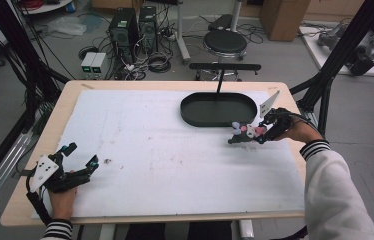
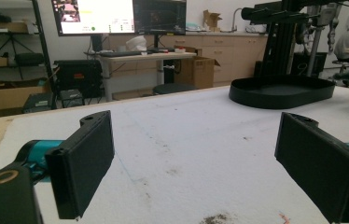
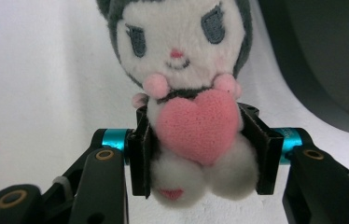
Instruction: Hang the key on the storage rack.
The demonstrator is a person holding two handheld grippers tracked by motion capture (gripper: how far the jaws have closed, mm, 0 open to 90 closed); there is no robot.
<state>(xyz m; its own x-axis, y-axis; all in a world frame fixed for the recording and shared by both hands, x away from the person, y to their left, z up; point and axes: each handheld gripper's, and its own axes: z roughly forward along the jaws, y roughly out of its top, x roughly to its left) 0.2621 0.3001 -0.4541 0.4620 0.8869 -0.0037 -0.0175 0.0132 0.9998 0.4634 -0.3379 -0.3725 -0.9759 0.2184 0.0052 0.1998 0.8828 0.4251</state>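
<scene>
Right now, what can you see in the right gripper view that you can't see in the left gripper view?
Right gripper view: a plush toy with a pink heart, squeezed in the right tool. Left gripper view: the left tool wide open with nothing in it, plus screens and a desk behind. Both: the white table cover and the black tray.

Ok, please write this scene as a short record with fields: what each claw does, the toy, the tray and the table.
right claw: shut on the plush toy, both jaws pressing its body
plush toy: white face, dark hood, pink heart on the front; beside the tray's near edge
left claw: open, nothing between the jaws, at the table's near left corner
tray: black, oval, nothing visible inside
table: wooden, covered by a white sheet
</scene>
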